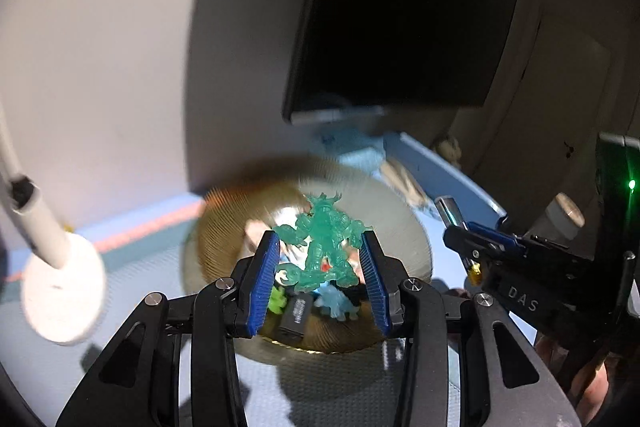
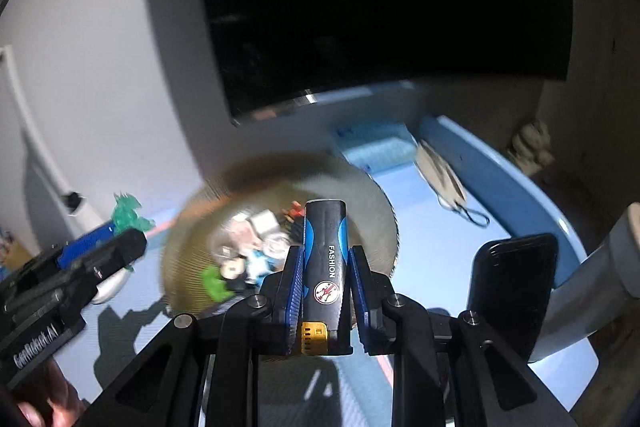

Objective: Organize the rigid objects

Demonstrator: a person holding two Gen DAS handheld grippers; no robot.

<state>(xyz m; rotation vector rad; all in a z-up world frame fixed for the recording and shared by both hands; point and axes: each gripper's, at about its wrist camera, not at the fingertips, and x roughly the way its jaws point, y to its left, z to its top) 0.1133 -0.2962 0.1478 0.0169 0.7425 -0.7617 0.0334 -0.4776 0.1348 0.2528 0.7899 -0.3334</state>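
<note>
My left gripper [image 1: 320, 247] is shut on a translucent green toy figure [image 1: 322, 243] and holds it over a round woven basket [image 1: 224, 227]. The basket holds several small items, among them a black block [image 1: 295, 315], a light blue toy [image 1: 338, 303] and a lime green toy [image 1: 277, 301]. My right gripper [image 2: 323, 255] is shut on a black and blue lighter [image 2: 325, 267] marked FASHION, just in front of the basket [image 2: 188, 239]. The left gripper with the green figure [image 2: 127, 213] shows at the left of the right wrist view. The right gripper [image 1: 460, 223] shows at the right of the left wrist view.
The basket stands on a blue mat [image 2: 432, 247]. A white lamp base [image 1: 60, 299] and its stem are at the left. A dark monitor [image 1: 400, 27] hangs behind. A face mask [image 2: 440, 179] lies at the back, a black phone [image 2: 512, 287] stands at the right.
</note>
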